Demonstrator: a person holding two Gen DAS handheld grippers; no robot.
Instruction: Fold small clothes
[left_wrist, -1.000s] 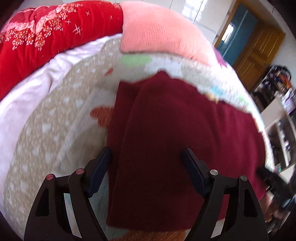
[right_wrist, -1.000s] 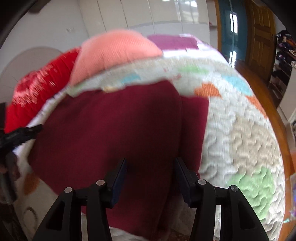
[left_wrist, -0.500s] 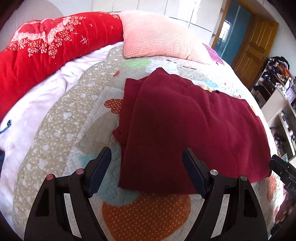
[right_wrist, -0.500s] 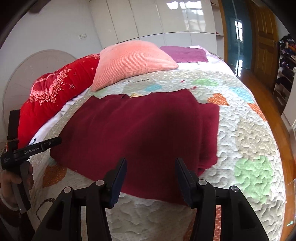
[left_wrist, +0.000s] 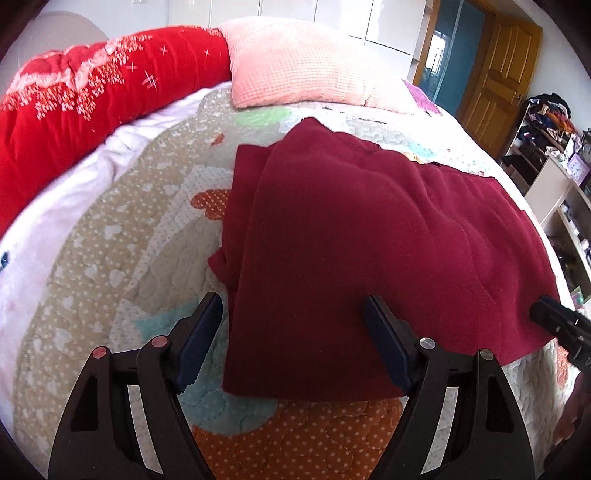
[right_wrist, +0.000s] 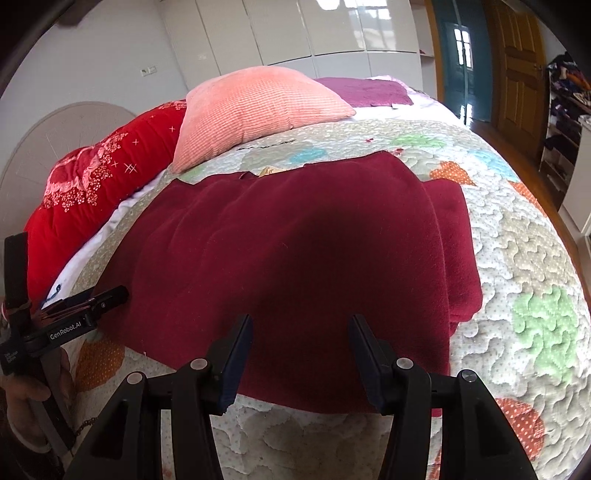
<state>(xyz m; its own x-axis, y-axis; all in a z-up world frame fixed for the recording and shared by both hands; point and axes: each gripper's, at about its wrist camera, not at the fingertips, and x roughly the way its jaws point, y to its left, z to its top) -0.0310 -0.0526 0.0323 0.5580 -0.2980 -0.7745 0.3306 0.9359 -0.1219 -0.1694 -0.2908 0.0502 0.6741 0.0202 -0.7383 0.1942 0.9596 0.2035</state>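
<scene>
A dark red garment (left_wrist: 362, 236) lies folded flat on the patchwork quilt (left_wrist: 110, 236), with a narrower folded layer sticking out at its left side. It also shows in the right wrist view (right_wrist: 295, 251). My left gripper (left_wrist: 293, 317) is open and empty, hovering over the garment's near left corner. My right gripper (right_wrist: 301, 332) is open and empty above the garment's near edge. The left gripper also shows in the right wrist view (right_wrist: 79, 314) at the garment's left edge, and the right gripper shows in the left wrist view (left_wrist: 561, 325) at its right edge.
A pink pillow (right_wrist: 258, 107) and a rolled red duvet (left_wrist: 85, 99) lie at the head of the bed, with a purple cloth (right_wrist: 365, 90) behind. White sheet (left_wrist: 44, 221) shows at the left. Shelves (left_wrist: 554, 158) and a wooden door (left_wrist: 498, 85) stand beyond the bed's right side.
Both grippers have pulled back from the garment, which now lies flat. Between half a second ago and now the left gripper has come slightly closer again.
</scene>
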